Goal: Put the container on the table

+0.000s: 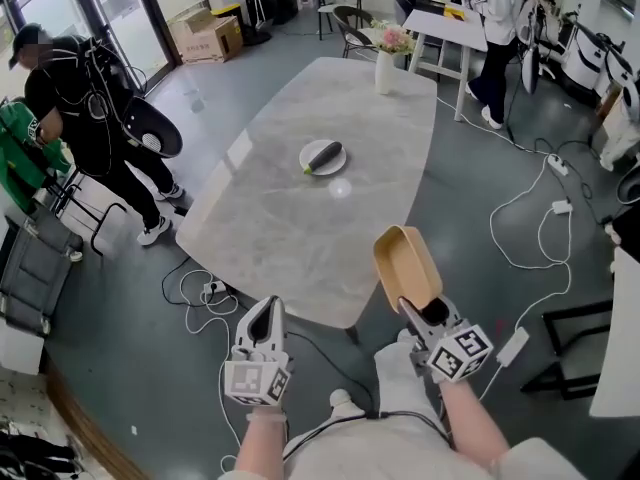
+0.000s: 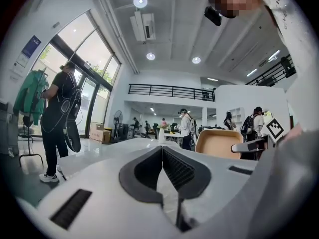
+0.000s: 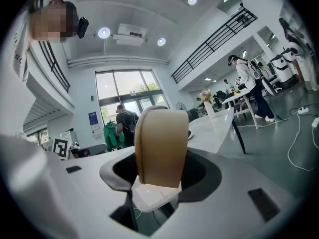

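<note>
Grey polished floor of a wide, bright hall lies beneath both hand-held tools. At the centre of the work, the right gripper has its jaws set partly apart and pinching one short end of the tan container. The container juts straight out ahead of the jaws, clear of any surface. It stands on its long edge, its hollow turned toward the left gripper's side. Judged from its thin wall and smooth matte skin, it is light and stiff, probably moulded plastic or fibre. It looks hardly fragile but a little slick. A hold on a single end leaves the long body levering on the pads, so a firm pinch well onto that end wall looks like the right place. It would probably need turning base-down before it meets a surface. Beside it, to the left and about level, the left gripper has its pads pressed together on nothing. Ahead and to the left of the container spreads the pale stone-look table, its near edge just beside the container. Farther out on it a white plate carries a dark object. A white vase of flowers stands at the far end. Well off to the left stands a person in black.
</note>
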